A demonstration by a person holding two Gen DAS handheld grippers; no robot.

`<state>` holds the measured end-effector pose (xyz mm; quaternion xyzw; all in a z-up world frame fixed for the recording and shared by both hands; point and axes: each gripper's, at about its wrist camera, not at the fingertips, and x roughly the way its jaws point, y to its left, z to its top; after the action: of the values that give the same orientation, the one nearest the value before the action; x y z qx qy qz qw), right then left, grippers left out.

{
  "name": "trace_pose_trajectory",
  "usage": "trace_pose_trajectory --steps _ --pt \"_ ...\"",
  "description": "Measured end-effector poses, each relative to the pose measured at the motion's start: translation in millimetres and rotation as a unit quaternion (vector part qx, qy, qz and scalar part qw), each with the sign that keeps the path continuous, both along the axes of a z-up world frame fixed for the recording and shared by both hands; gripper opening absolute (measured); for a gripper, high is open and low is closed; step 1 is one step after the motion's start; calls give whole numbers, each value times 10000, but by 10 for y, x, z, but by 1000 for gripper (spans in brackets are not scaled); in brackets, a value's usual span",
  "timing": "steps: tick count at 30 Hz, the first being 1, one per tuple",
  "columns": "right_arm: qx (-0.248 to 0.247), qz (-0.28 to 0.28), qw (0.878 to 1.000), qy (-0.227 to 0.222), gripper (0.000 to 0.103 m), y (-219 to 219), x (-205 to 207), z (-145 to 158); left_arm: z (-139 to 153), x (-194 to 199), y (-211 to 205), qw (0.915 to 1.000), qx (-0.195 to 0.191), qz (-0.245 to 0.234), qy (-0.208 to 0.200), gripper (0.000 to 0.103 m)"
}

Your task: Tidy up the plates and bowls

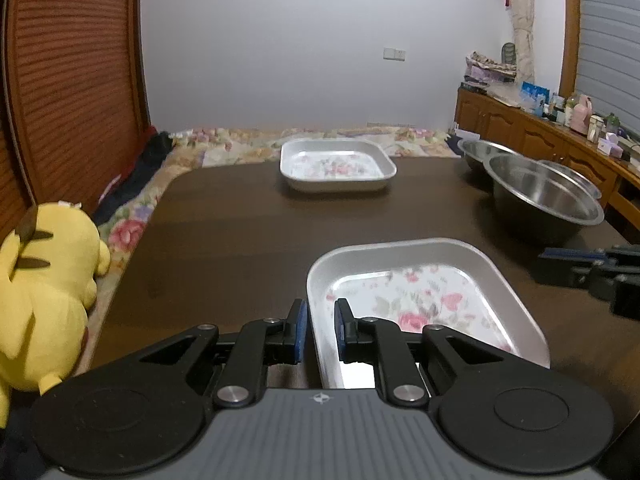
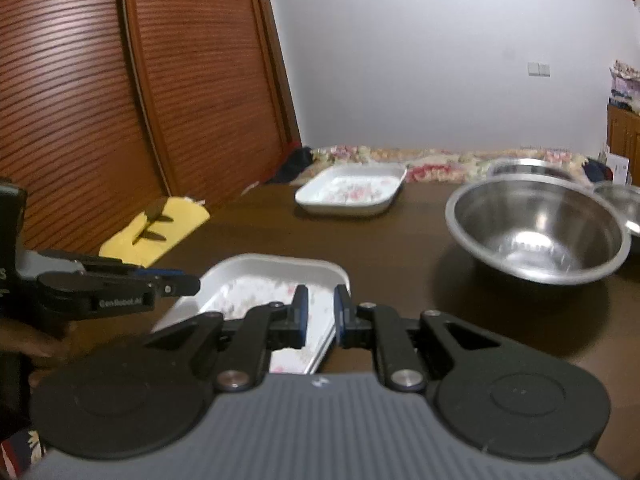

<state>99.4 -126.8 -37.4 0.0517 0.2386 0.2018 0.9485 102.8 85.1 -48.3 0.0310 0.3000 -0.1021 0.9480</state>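
Observation:
A white floral plate [image 1: 420,300] lies near me on the dark table [image 1: 240,240]. My left gripper [image 1: 321,320] stands across its left rim, one finger outside and one inside, shut on the wall. In the right wrist view, the left gripper [image 2: 188,280] meets the plate [image 2: 256,280] at its left edge. My right gripper [image 2: 321,312] shows a narrow gap in line with the plate's right rim. The left wrist view shows the right gripper [image 1: 540,266] a strip of table away from the plate. A second floral plate [image 1: 336,168] sits at the far edge. Steel bowls [image 1: 544,196] stand at the right.
A yellow plush toy [image 1: 48,280] lies off the table's left side on a floral bedspread [image 1: 132,224]. Slatted wooden doors [image 2: 120,100] rise on the left. A wooden cabinet [image 1: 520,128] with small items runs along the right wall behind the bowls.

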Motion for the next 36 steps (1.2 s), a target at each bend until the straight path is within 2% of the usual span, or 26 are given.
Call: trace_pose_trajectory --steps 11,15,25,28,29,31,36 --pt "-158 46 9994 -289 15 -127 391 531 465 356 -140 9985 203 -213 -460 23" --pt "-202 84 9992 -345 15 -108 531 607 547 585 -140 9979 285 -227 -538 26" --pt "-364 339 9987 91 15 45 1083 641 577 1178 -47 9991 186 -83 -369 27" --pt "-335 364 9985 235 16 51 1267 683 556 1356 -8 9992 220 -34 -331 30" --pt "-356 363 9984 266 17 50 1329 696 545 1422 3 9993 219 -30 -310 31" --pt "-406 350 9980 347 35 57 1463 719 519 1536 14 9994 227 -44 -265 31" --pt "-567 376 9962 542 37 124 1737 685 412 1832 37 9995 272 -78 -140 33"
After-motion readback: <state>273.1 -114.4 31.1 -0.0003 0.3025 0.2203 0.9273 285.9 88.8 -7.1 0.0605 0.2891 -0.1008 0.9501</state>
